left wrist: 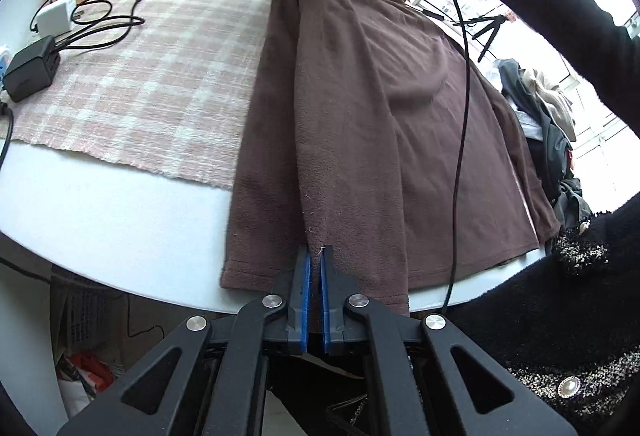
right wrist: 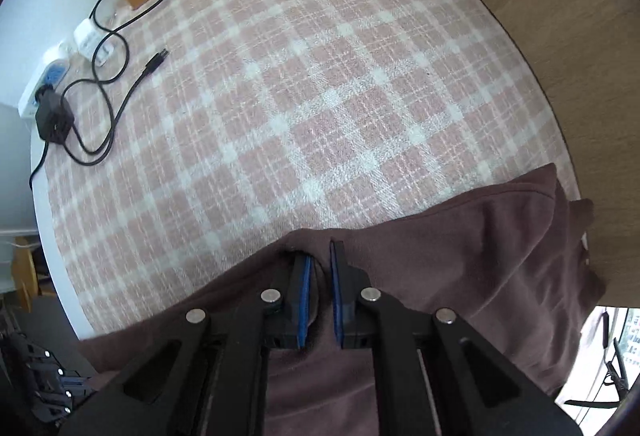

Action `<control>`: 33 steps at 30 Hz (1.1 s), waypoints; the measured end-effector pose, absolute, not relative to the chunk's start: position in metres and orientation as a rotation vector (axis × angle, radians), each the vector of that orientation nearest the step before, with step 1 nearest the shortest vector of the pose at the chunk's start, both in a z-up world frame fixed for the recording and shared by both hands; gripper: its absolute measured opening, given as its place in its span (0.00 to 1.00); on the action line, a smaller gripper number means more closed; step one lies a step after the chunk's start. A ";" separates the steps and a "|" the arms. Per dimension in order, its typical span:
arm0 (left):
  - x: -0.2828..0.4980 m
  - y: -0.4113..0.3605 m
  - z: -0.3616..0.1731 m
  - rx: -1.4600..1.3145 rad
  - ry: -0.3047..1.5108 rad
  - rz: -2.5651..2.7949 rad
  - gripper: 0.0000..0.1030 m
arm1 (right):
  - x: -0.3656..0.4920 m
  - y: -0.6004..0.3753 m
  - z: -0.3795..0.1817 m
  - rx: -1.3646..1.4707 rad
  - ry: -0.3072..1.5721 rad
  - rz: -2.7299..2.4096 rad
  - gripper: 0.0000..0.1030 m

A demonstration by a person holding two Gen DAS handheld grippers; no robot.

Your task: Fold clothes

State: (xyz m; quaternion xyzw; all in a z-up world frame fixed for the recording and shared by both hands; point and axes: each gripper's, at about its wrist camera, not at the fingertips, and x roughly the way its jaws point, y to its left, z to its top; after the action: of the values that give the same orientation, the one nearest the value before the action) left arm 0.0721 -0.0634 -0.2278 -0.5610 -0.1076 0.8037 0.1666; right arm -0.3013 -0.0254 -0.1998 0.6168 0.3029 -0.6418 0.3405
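Two views, left wrist first: your left tool [left wrist: 316,256] pinches the near hem of the brown fleece garment [left wrist: 360,124], which drapes across the white desk [left wrist: 100,204] and the pink plaid cloth [left wrist: 160,68]. Right wrist: your right tool [right wrist: 320,256] grips a bunched fold of the garment's far edge (soft, matte, creased).

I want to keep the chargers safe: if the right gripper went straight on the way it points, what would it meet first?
Probably the checked cloth, past the brown garment that the right gripper holds. The chargers lie far left, off that line.
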 end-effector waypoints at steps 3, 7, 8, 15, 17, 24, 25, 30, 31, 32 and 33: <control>0.071 -0.077 -0.233 -1.634 -0.316 2.312 0.03 | -0.302 -0.030 -0.214 1.598 0.781 -1.705 0.08; 0.068 -0.083 -0.245 -1.707 -0.296 2.291 0.07 | -0.295 -0.066 -0.210 1.598 0.793 -1.681 0.09; 0.067 -0.085 -0.246 -1.724 -0.301 2.289 0.08 | -0.300 -0.068 -0.203 1.600 0.762 -1.678 0.10; 0.074 -0.095 -0.227 -1.722 -0.259 2.377 0.34 | -0.330 -0.002 -0.138 1.511 0.416 -1.699 0.23; 0.071 -0.093 -0.231 -1.735 -0.262 2.358 0.34 | -0.333 0.014 -0.134 1.486 0.322 -1.702 0.25; 0.066 -0.075 -0.232 -1.801 -0.129 2.287 0.33 | -0.277 -0.022 -0.190 1.362 0.909 -1.733 0.34; 0.067 -0.077 -0.229 -1.802 -0.116 2.288 0.33 | -0.269 -0.027 -0.184 1.314 0.971 -1.711 0.34; 0.056 -0.089 -0.198 -1.748 -0.144 2.330 0.32 | -0.268 -0.026 -0.132 1.209 0.878 -1.660 0.44; 0.050 -0.090 -0.189 -1.717 -0.160 2.340 0.32 | -0.279 -0.018 -0.118 1.213 0.761 -1.681 0.44; 0.040 -0.090 -0.180 -1.669 -0.154 2.352 0.32 | -0.291 -0.003 -0.121 1.240 0.670 -1.731 0.44; 0.022 -0.079 -0.174 -1.620 -0.122 2.365 0.32 | -0.303 0.013 -0.125 1.267 0.578 -1.781 0.42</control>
State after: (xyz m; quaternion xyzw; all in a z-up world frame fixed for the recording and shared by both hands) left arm 0.0222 -0.0794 -0.1736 -0.5594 -0.0423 0.8166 0.1359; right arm -0.3030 0.0127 -0.1253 0.5069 0.2315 -0.7126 0.4262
